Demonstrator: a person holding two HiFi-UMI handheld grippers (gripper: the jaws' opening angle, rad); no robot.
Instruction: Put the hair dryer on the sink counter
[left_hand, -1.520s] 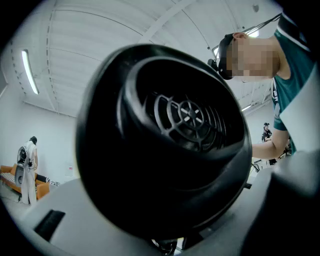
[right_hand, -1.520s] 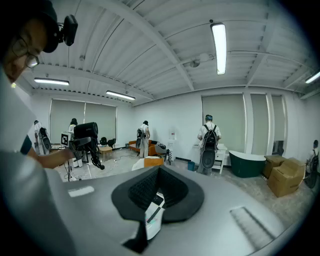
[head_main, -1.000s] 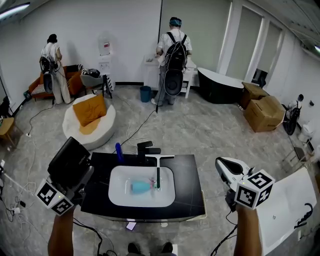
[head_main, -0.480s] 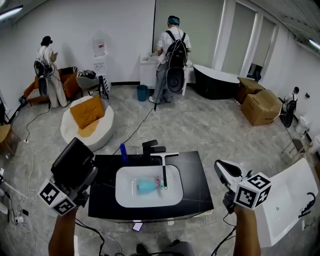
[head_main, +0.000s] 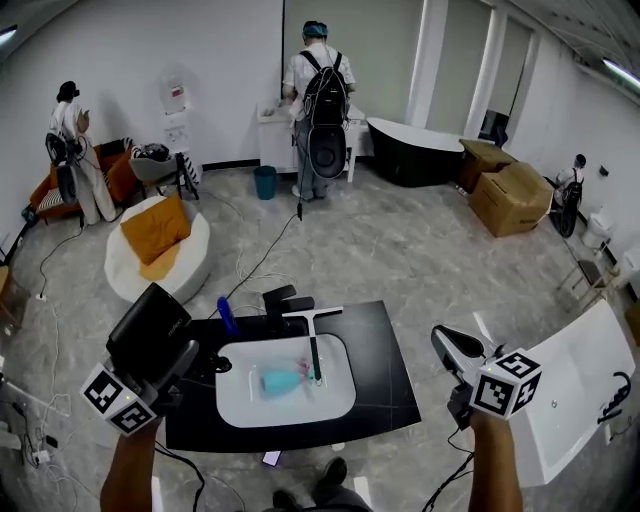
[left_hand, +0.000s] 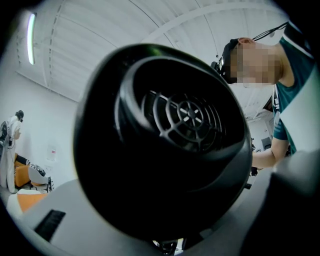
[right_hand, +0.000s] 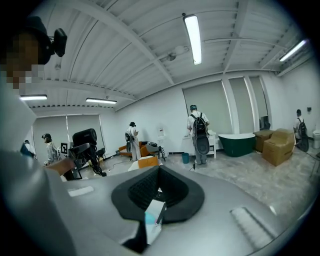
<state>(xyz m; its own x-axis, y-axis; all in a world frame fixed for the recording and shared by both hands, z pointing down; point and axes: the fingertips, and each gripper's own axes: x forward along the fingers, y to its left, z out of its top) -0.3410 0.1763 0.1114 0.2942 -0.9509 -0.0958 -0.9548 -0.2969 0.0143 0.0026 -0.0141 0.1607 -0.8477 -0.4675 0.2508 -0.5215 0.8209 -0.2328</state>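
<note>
Left claw (head_main: 178, 352) clamps hair dryer (left_hand: 150, 165) (grille (left_hand: 187, 117) shows only in left gripper view); right claw (head_main: 450, 347) together.

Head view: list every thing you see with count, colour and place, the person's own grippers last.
sink counter: one, black, centre foreground
basin: one, white, in the counter
faucet: one, black, behind the basin
bottle: one, blue, counter's back left
squeegee: one, black handle, over the basin's back rim
teal item: one, in the basin
pouf: one, white with orange cushion, left floor
bin: one, blue, far wall
bathtubs: two, dark at far wall, white at right
cardboard boxes: two, brown, far right
people: three, along the far walls
hair dryer: one, black, in the left gripper
left gripper: shut on the hair dryer
right gripper: jaws together, empty, right of counter
</note>
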